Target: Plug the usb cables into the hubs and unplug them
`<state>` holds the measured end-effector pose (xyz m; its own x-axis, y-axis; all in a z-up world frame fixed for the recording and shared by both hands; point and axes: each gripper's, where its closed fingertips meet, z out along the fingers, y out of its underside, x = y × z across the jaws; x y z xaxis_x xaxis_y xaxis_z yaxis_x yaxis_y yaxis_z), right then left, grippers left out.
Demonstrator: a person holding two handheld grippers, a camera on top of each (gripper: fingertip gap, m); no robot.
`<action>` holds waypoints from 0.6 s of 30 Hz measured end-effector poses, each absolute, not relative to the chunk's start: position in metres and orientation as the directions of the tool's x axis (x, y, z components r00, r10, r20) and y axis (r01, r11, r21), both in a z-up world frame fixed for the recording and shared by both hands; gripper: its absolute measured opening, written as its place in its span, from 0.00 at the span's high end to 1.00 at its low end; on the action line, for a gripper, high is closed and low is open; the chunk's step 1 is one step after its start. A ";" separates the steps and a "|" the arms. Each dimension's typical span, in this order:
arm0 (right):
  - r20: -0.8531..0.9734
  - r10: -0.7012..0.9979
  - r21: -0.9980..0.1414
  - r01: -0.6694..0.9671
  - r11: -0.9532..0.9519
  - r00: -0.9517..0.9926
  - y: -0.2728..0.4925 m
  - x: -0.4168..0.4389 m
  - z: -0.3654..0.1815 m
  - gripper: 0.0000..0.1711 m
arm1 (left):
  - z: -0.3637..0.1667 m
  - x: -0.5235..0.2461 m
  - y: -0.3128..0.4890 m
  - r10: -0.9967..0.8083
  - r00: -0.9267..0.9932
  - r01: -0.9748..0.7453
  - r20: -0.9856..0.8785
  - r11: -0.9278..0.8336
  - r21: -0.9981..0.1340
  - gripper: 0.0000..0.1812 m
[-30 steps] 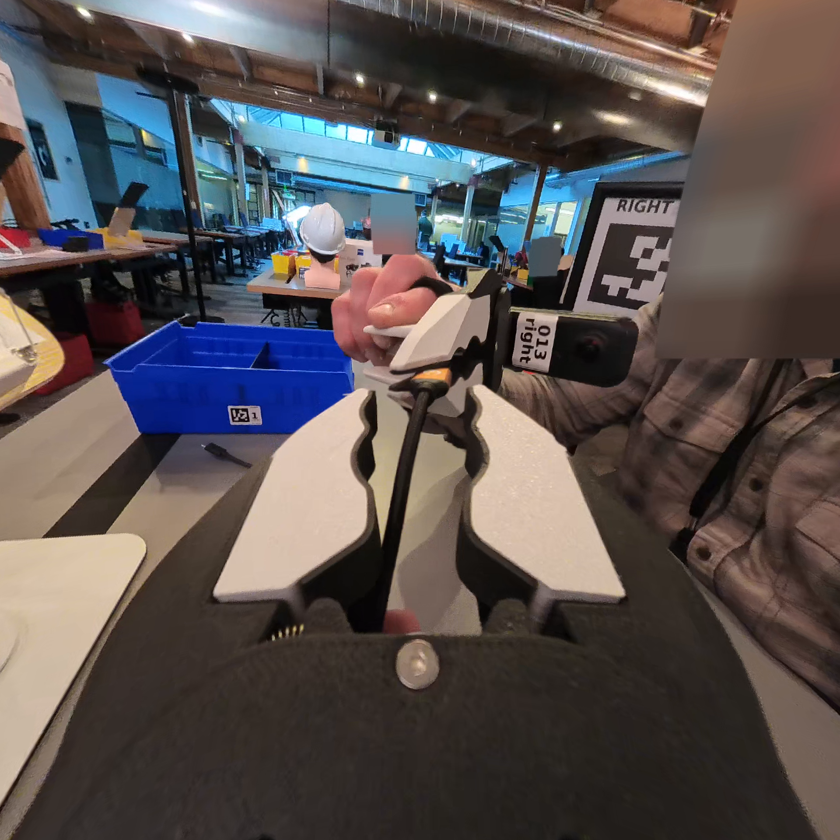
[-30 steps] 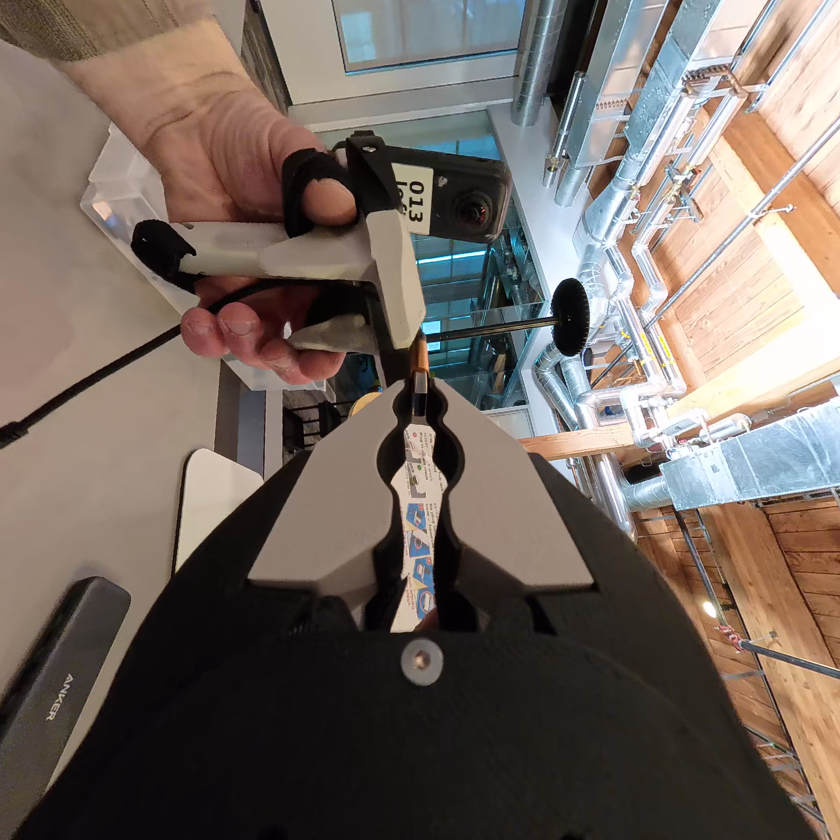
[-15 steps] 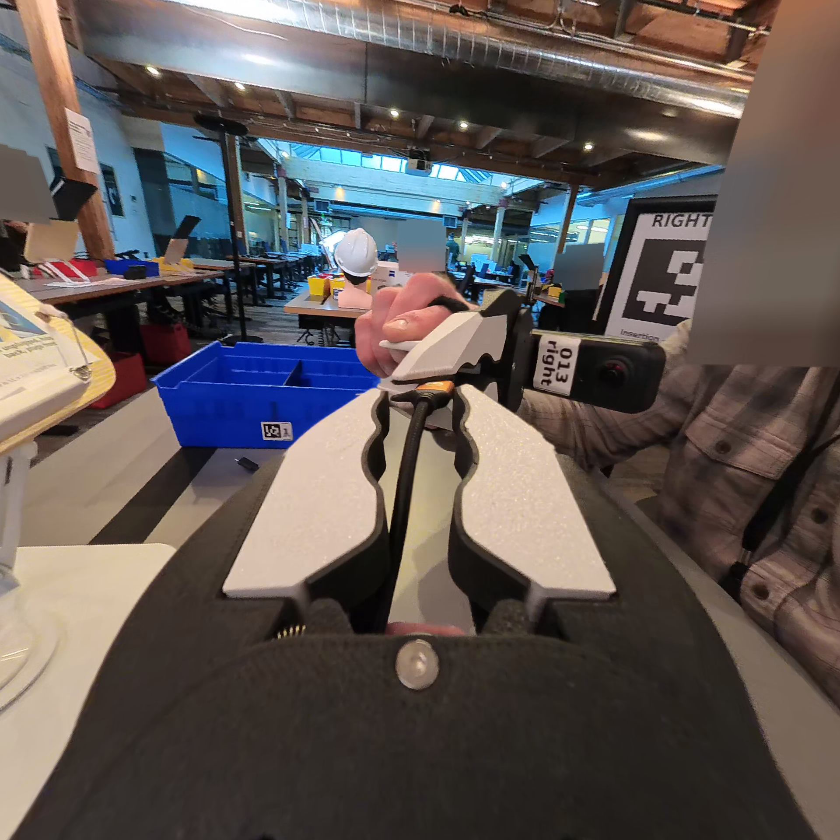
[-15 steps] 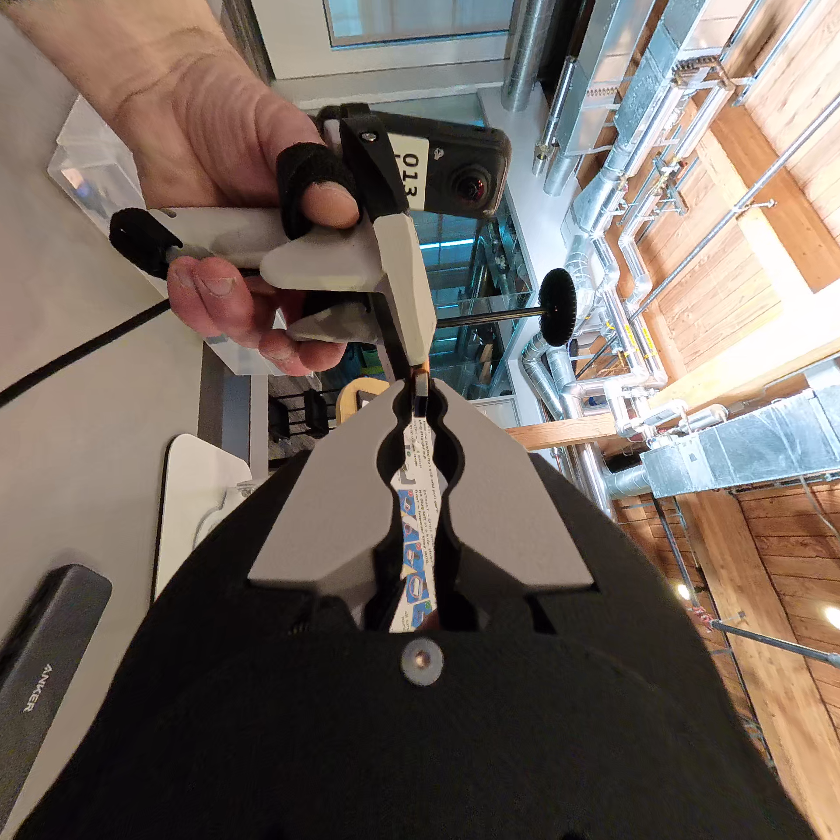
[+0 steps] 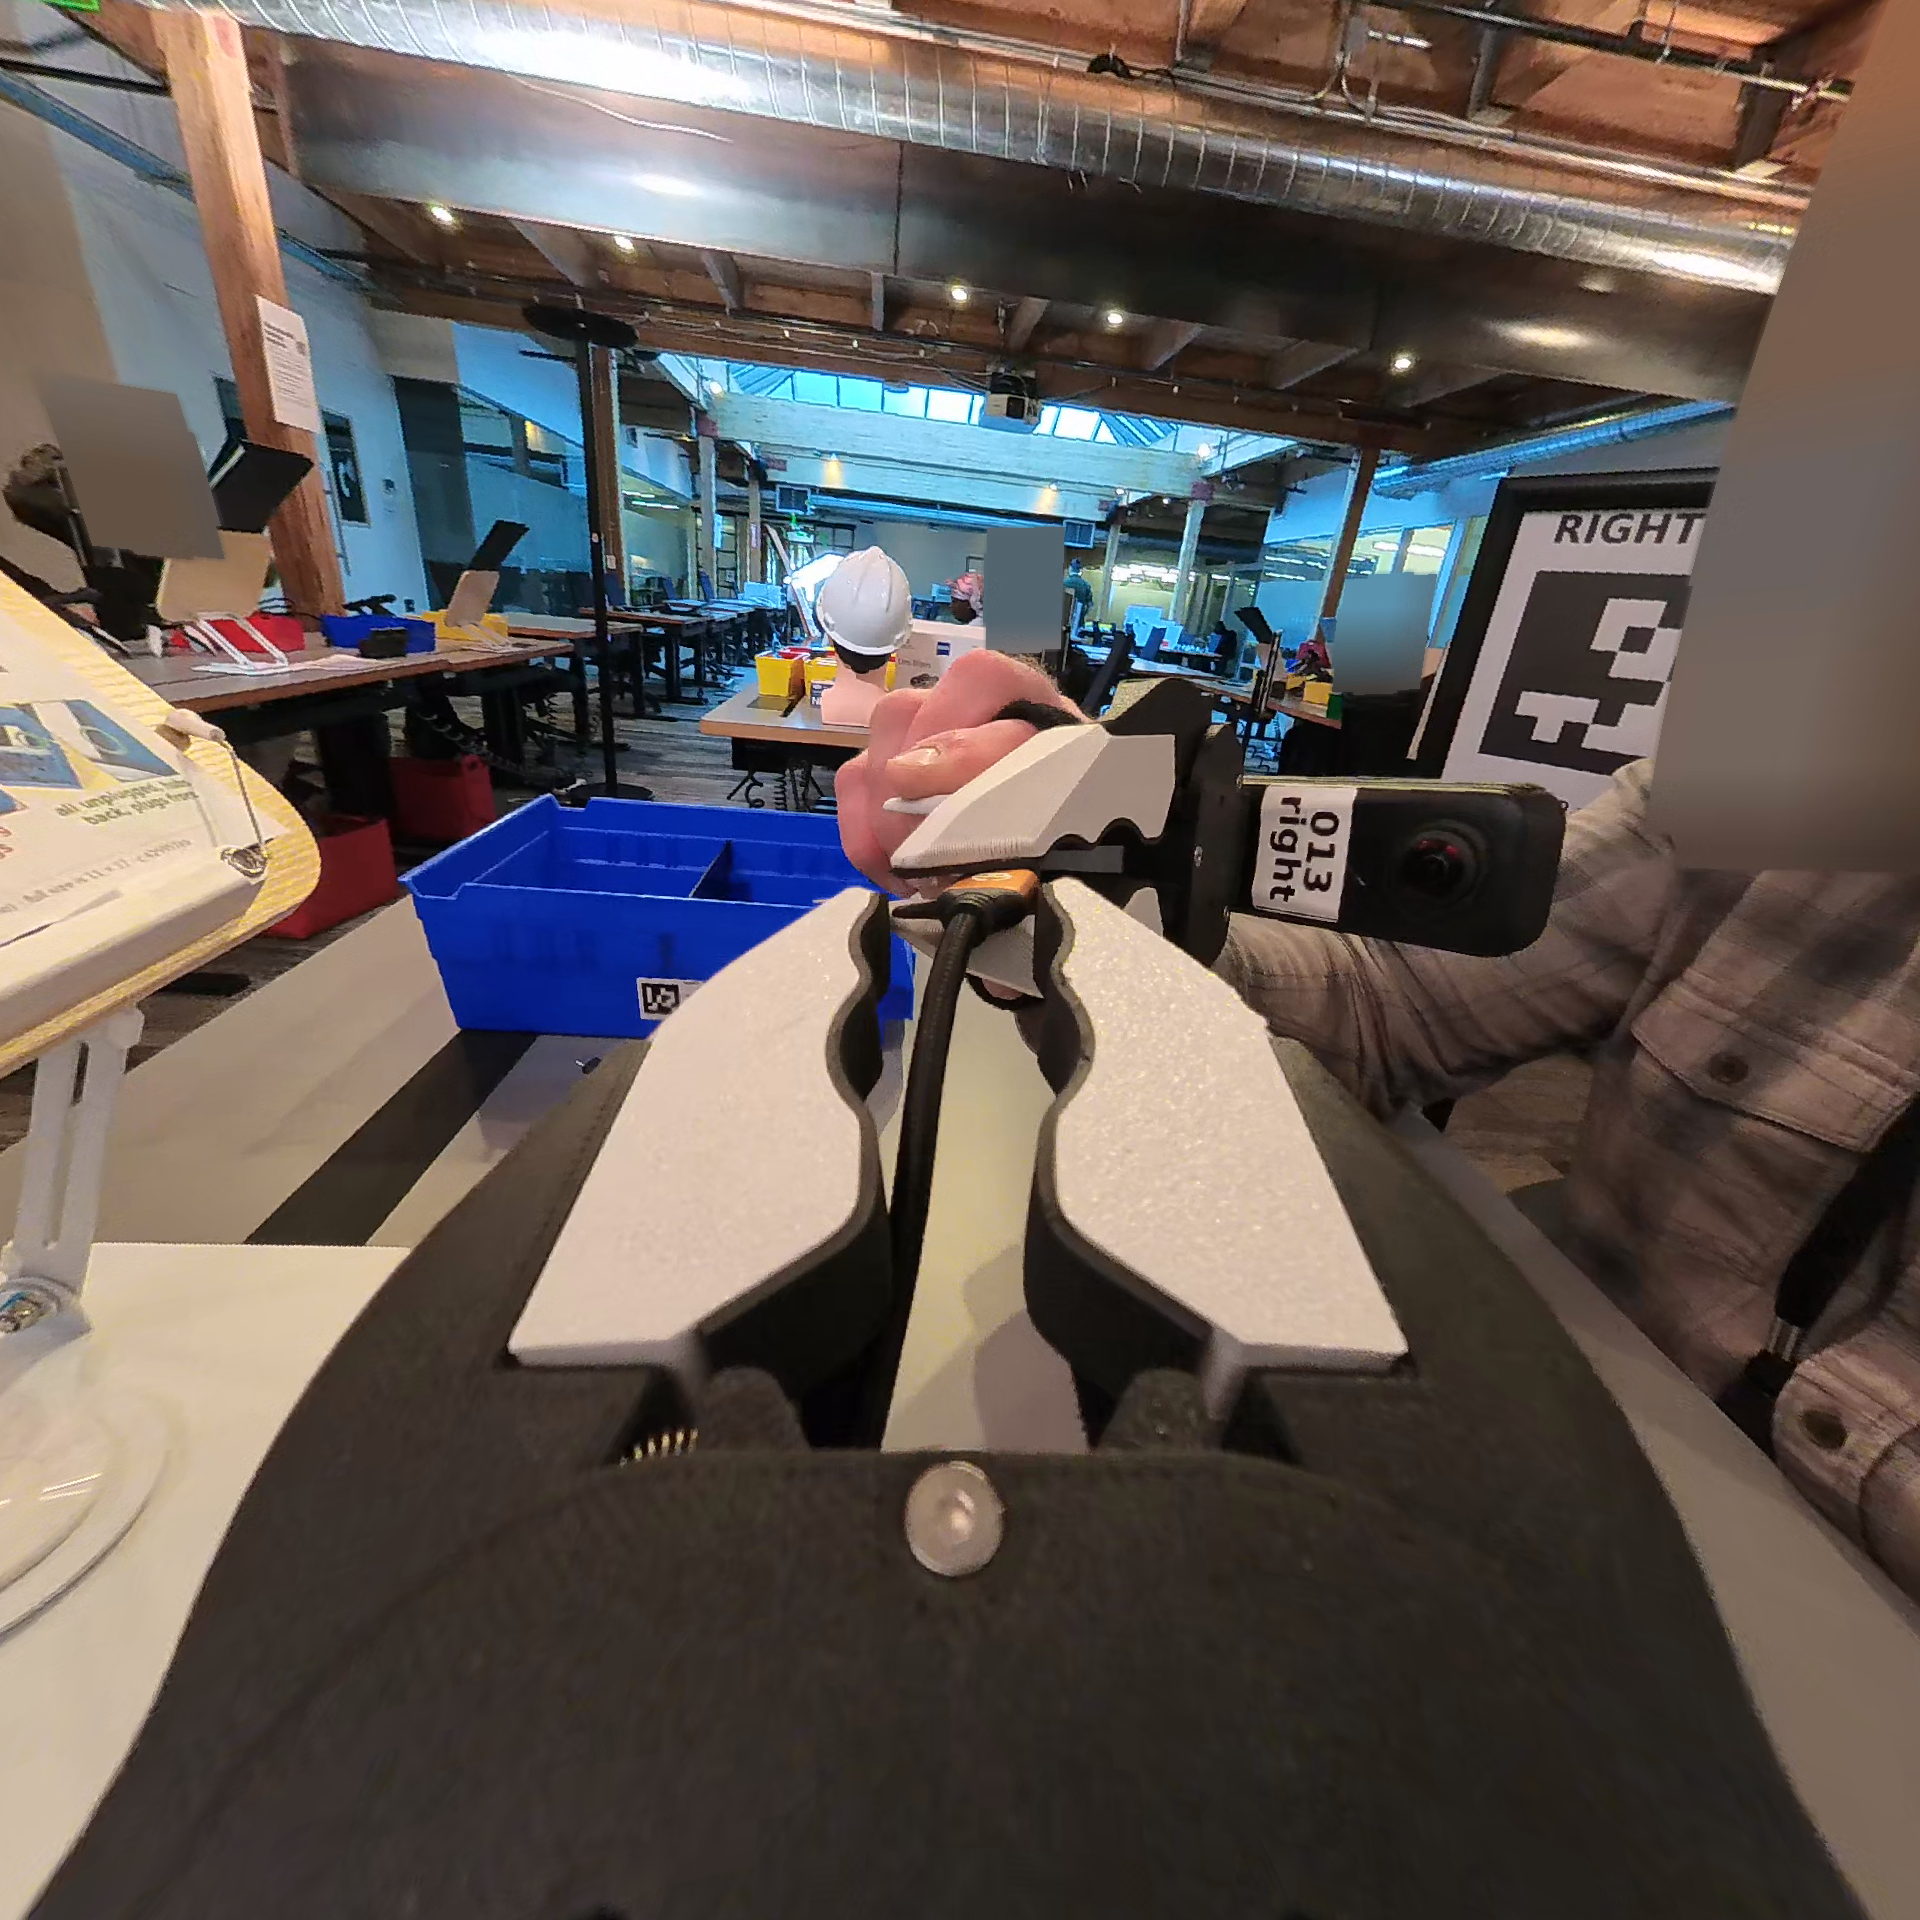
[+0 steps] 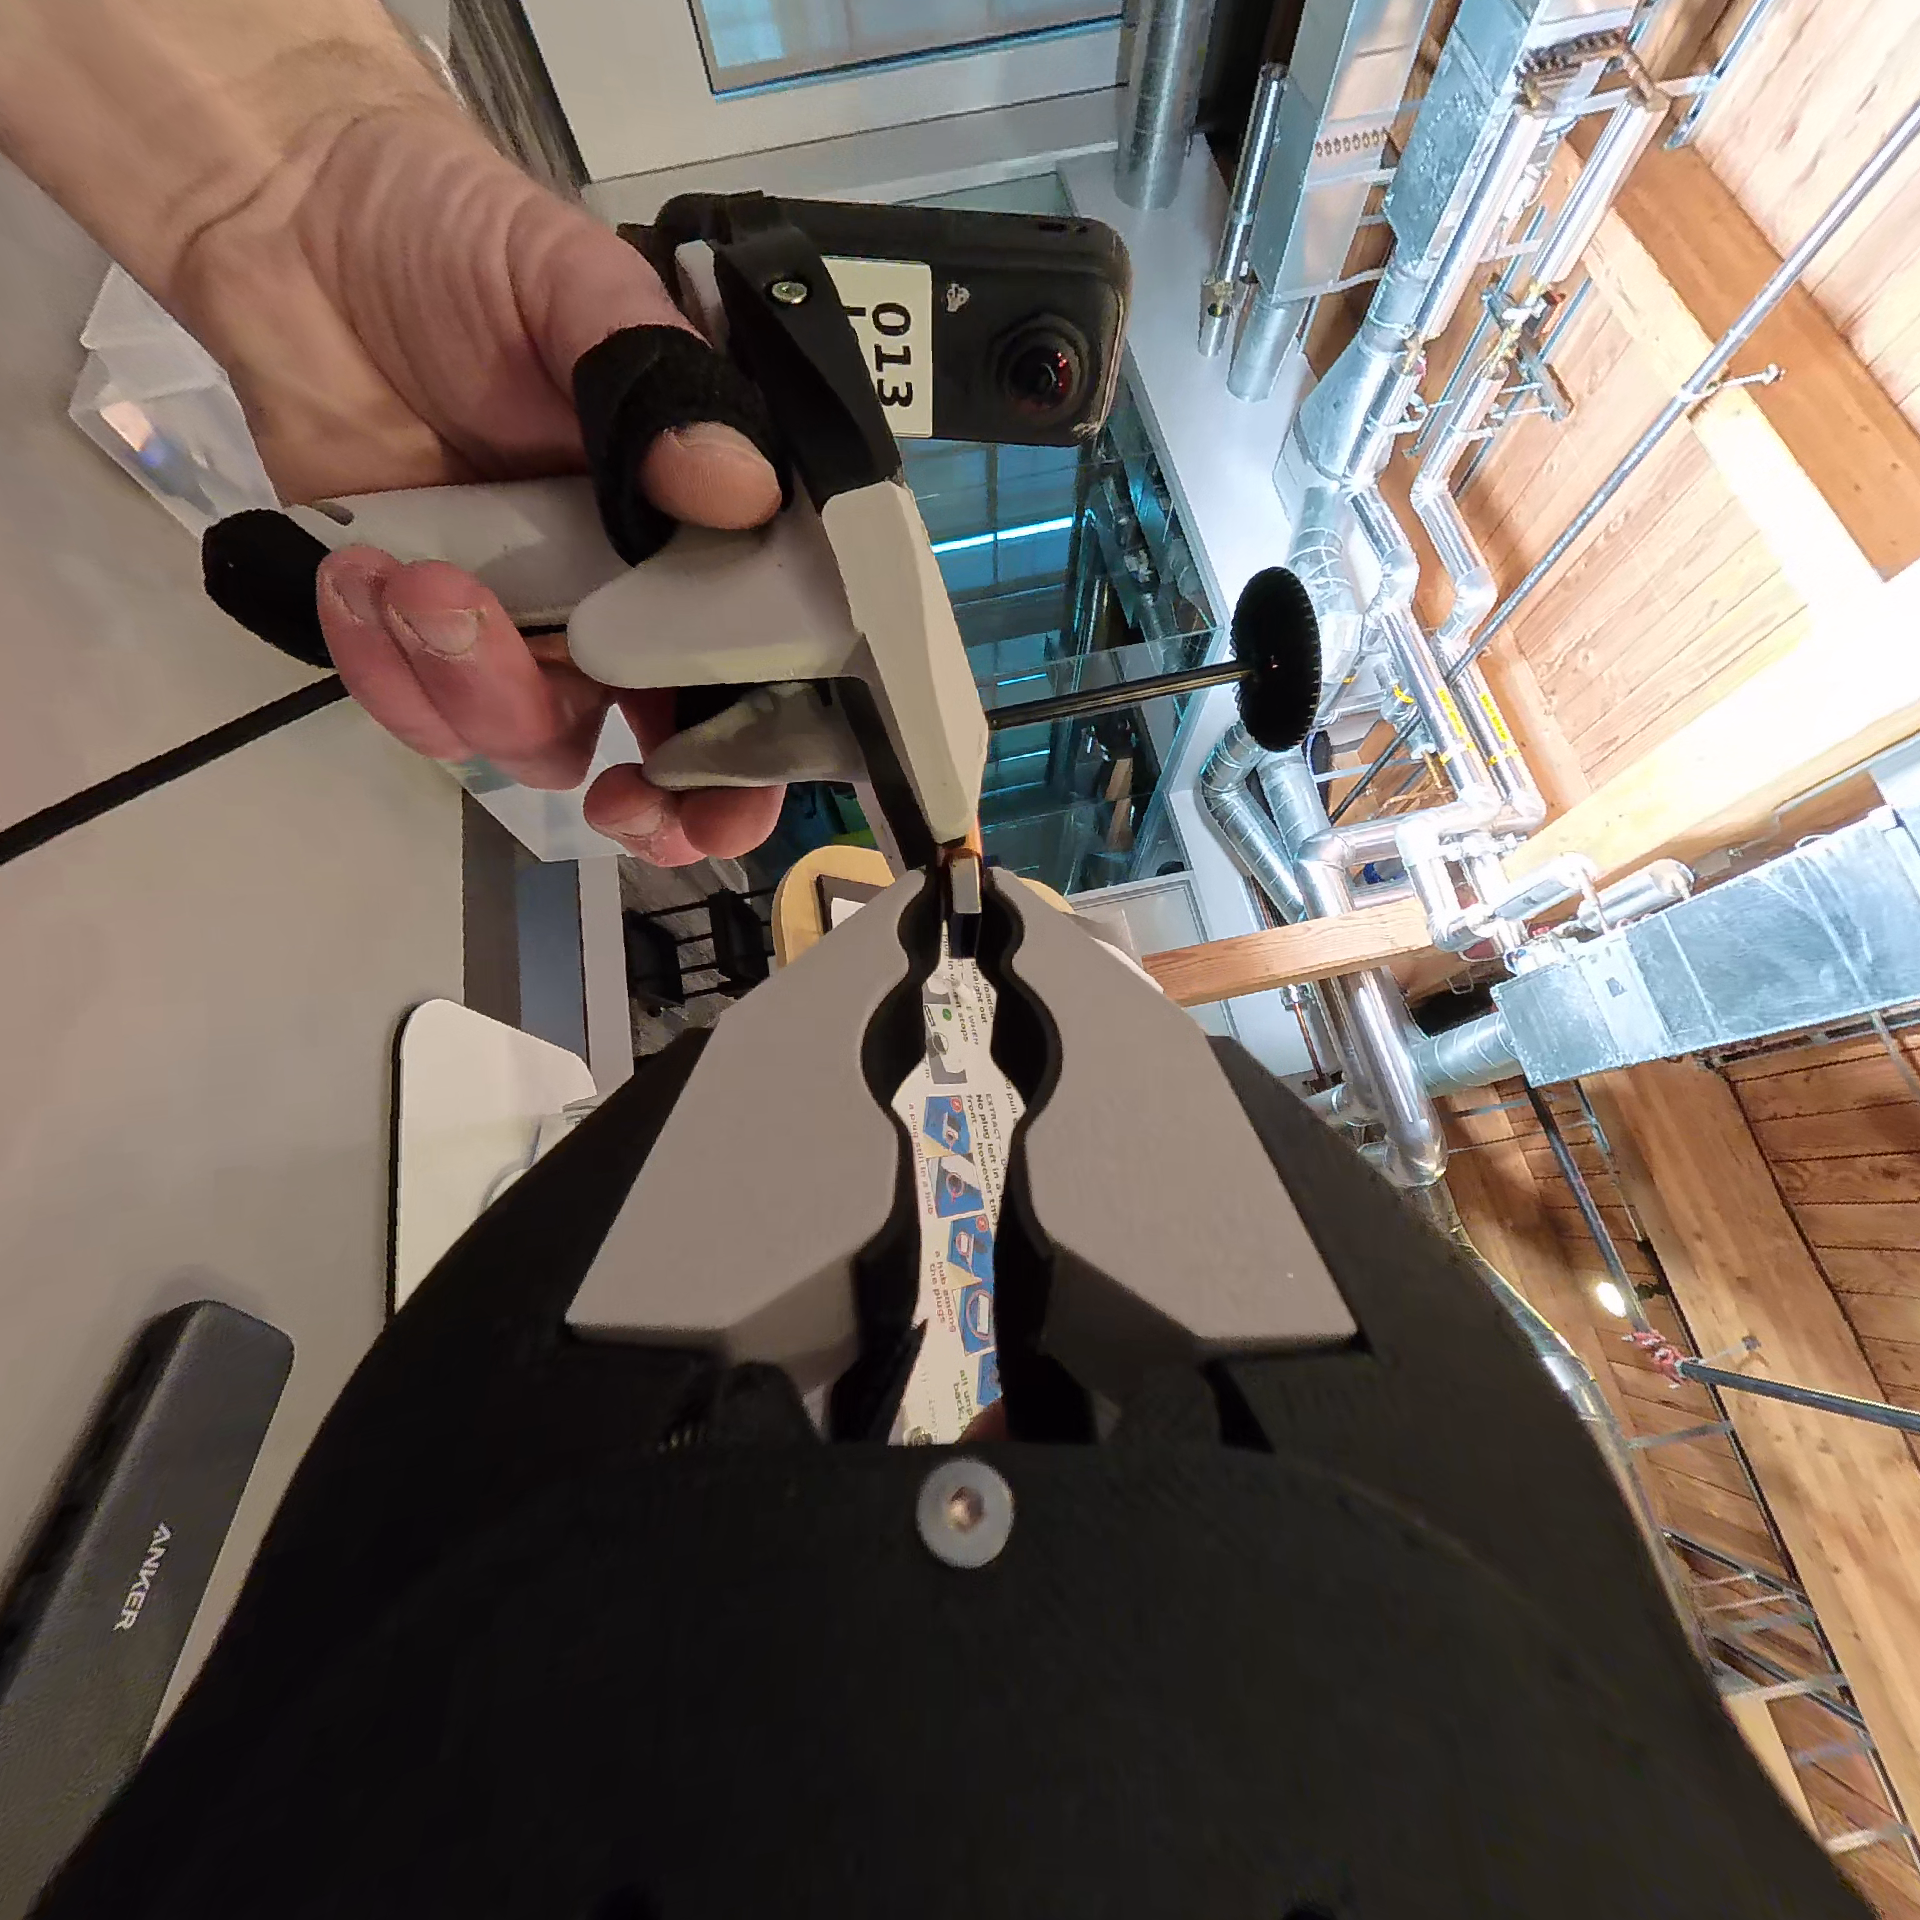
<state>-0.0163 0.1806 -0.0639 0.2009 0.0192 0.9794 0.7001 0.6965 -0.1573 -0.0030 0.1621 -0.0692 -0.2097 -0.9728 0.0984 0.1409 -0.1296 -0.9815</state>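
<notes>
Since the earlier frame our left tool (image 5: 961, 914) has swung to the right, so the blue bin (image 5: 623, 935) now sits closer to centre and more of the paper sheet on its white stand (image 5: 94, 831) shows at the left edge. From the left wrist we see the black braided usb cable (image 5: 920, 1122) running up the gap between our spread left fingers, touching neither. Its orange-collared plug (image 5: 992, 885) is pinched sideways in the right tool (image 5: 997, 904), held by a hand (image 5: 935, 758) above the grey counter (image 5: 312, 1060).

From the right wrist, turned on its side, our right tool (image 6: 964, 896) is pressed together on the metal tip of the plug (image 6: 962, 883). Beyond it the left tool (image 6: 956, 821) meets the plug's orange collar. A dark hub (image 6: 135, 1517) lies on the counter (image 6: 208, 935) at lower left, well apart from the plug.
</notes>
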 end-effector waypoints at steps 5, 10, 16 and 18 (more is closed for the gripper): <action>0.984 -0.005 -0.123 0.706 0.698 0.177 0.181 -0.016 -0.065 0.98 | -0.071 -0.002 0.164 -0.969 -0.208 0.120 0.130 -0.157 -0.980 0.87; 0.988 -0.001 -0.106 0.693 0.713 0.153 0.176 -0.016 -0.064 0.96 | -0.071 -0.001 0.163 -0.968 -0.216 0.117 0.129 -0.157 -0.981 0.92; 0.991 0.020 -0.109 0.689 0.716 0.136 0.175 -0.013 -0.066 0.97 | -0.071 -0.003 0.163 -0.965 -0.224 0.113 0.134 -0.162 -0.980 0.92; 0.992 0.011 -0.097 0.696 0.711 0.127 0.176 -0.013 -0.066 0.97 | -0.071 -0.003 0.163 -0.967 -0.219 0.122 0.128 -0.158 -0.980 0.92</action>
